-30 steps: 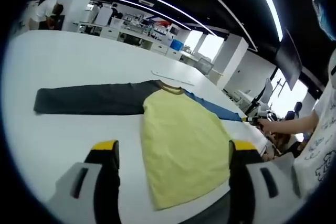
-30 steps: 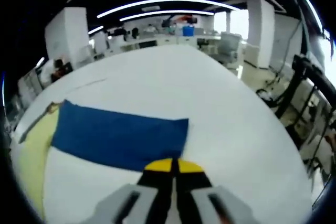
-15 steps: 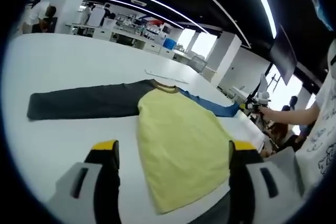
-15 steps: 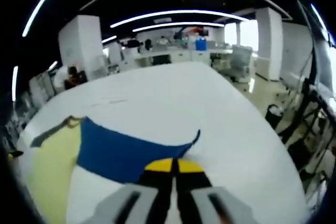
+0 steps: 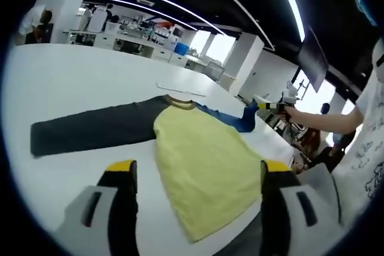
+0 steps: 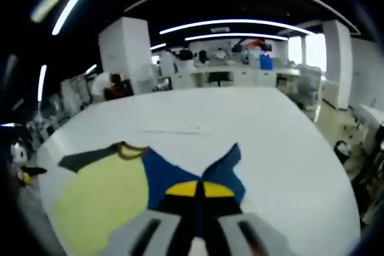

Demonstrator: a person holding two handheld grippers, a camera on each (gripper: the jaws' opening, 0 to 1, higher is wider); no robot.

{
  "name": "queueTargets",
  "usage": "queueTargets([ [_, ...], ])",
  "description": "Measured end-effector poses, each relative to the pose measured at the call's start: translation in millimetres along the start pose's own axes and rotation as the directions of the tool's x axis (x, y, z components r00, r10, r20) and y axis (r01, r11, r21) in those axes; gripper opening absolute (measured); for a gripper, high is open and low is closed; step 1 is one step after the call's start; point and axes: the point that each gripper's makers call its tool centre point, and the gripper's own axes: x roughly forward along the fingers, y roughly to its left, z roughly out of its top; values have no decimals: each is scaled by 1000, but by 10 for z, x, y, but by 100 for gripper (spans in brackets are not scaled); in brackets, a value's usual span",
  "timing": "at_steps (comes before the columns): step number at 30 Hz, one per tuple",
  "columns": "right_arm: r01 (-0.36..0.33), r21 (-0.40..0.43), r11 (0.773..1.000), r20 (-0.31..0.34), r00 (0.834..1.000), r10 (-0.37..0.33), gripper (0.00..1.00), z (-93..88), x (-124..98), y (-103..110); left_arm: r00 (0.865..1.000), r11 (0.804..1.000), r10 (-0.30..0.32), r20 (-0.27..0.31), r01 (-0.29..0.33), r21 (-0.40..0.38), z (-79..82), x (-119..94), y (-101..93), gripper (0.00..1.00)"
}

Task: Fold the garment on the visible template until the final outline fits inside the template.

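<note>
The right gripper (image 6: 196,189) has its yellow-tipped jaws pressed together on the cuff end of the blue sleeve (image 6: 180,175), which rises in a peak from the tips and folds back on itself. In the left gripper view the same gripper (image 5: 268,105) shows far off at the right, held in a person's hand (image 5: 294,114), with the blue sleeve (image 5: 231,119) lifted off the white table (image 5: 72,79) at its outer end. From these jaws the long-sleeved shirt lies ahead and to the left: the sleeve runs back to the shoulder, then the yellow body (image 6: 99,199), then the collar (image 6: 129,149), with the dark grey sleeve (image 6: 84,159) stretching away beyond it.

The left gripper (image 5: 198,175) hovers with its jaws spread wide, pinching nothing, over the hem side of the yellow body (image 5: 204,169). The dark grey sleeve (image 5: 90,130) lies flat, running out to the left from the shoulder.

The sleeves form one long axis across the table, at right angles to the body's length. The right gripper is the nearer one to the blue sleeve and already has it, so the next move seems to be carrying that cuff inward along the sleeve axis, across the yellow body. A faint pale outline (image 5: 180,88) lies on the table beyond the collar; whether it is the template I cannot tell.
</note>
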Motion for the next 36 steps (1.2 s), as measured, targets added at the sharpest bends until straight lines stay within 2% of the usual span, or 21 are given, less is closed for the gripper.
queueTargets([
  [3,-32,-6,999,1,999,32,0,52,129,246,1000,999,-22,-5,22,24,42,-40,11,79],
  [5,-50,-9,999,6,999,50,0,64,202,596,999,999,-32,-9,32,26,53,-62,43,80],
  [7,-63,-5,998,9,998,63,0,98,253,545,999,999,-45,-12,46,29,55,-84,73,80],
  [10,-88,4,996,10,996,88,0,106,351,866,998,998,-60,-22,61,29,39,-107,128,80],
  [14,-117,-6,993,1,993,117,0,140,479,1167,996,996,-81,-23,82,33,38,-135,173,79],
  [25,-174,-7,985,-11,985,174,0,253,794,1708,991,991,-132,-5,132,29,58,-125,302,78],
  [27,-185,-14,983,-13,983,185,0,226,796,1911,990,990,-141,-4,141,24,54,-122,330,77],
  [36,-235,-15,972,-26,972,234,0,263,1054,2341,986,986,-167,0,167,20,63,-134,441,75],
])
